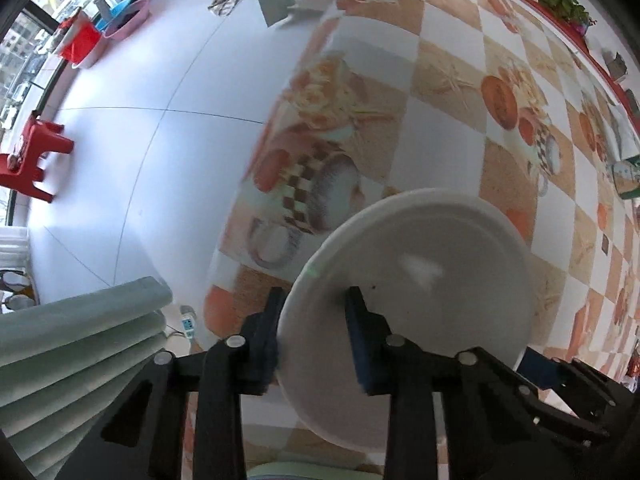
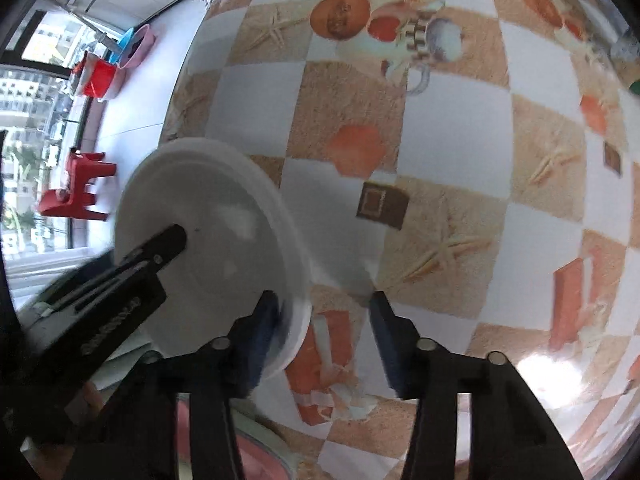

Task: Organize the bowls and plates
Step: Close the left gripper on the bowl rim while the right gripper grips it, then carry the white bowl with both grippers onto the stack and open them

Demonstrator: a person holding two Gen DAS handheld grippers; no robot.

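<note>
A white bowl (image 1: 420,280) sits on the checked tablecloth (image 1: 440,120) near the table's left edge. My left gripper (image 1: 316,312) straddles its near rim, one pad outside the wall and one inside, pressed on it. In the right wrist view the same bowl (image 2: 224,240) lies at the left, with a left gripper finger (image 2: 172,240) inside it. My right gripper (image 2: 324,312) stands open over the bowl's opposite rim: its left pad is at the inner wall, its right pad well clear above the cloth.
Pale green stacked dishes (image 1: 80,340) lie at the lower left, beside the table. A pink plate (image 2: 256,456) shows under the right gripper. The table edge (image 1: 248,168) drops to a white floor with a red stool (image 1: 32,156) and tubs (image 1: 120,20).
</note>
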